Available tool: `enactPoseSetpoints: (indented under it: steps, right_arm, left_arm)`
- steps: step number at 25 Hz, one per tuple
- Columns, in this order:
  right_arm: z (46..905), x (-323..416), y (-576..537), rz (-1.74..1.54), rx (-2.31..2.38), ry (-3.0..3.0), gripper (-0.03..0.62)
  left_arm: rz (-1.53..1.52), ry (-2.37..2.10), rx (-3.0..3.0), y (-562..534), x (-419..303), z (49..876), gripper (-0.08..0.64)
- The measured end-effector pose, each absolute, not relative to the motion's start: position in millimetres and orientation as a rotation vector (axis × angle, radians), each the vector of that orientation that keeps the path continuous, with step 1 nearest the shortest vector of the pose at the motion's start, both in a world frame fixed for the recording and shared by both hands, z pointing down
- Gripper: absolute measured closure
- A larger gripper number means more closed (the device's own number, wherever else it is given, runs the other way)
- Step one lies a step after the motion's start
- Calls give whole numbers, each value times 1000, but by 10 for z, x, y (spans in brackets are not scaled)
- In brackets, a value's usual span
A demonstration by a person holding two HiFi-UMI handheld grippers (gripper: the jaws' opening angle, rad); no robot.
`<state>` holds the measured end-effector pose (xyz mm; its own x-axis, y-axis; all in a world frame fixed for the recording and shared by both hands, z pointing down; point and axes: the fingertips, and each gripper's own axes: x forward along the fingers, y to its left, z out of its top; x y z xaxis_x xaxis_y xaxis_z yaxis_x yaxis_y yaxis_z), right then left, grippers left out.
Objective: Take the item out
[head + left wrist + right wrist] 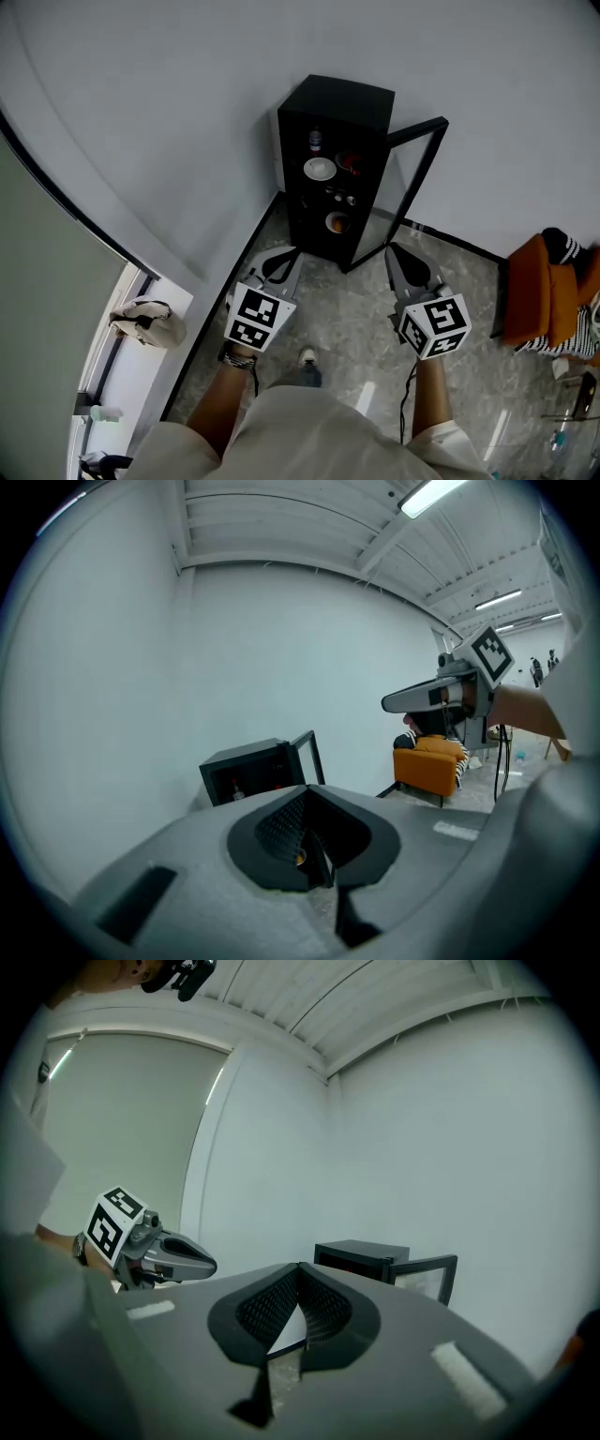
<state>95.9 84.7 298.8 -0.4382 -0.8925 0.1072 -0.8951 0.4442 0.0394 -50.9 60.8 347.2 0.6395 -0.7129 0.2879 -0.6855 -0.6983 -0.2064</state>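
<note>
Standing on the grey floor (356, 337) against the white wall (187, 112), the black cabinet (323, 112) has its glass door (412, 183) swung open rightward. Near it hover the left gripper (292, 253) and right gripper (394, 251), each with jaws pressed together on nothing. Inside sit a white dish (320, 169), a small bottle (316, 141) above and an orange item (337, 223) lowest

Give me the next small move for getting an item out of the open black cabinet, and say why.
Probably open the right gripper and ease it toward the cabinet: its door already stands open, but both this and the left gripper are shut, empty and short of it.
</note>
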Motion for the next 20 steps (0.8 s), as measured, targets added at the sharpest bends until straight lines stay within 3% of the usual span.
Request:
enactPoseSetpoints:
  steps: [20]
  right_arm:
    - [3228, 826, -684, 135, 1715, -2500, 586]
  left_arm:
    - [-404, 1273, -2967, -1064, -812, 3747, 560]
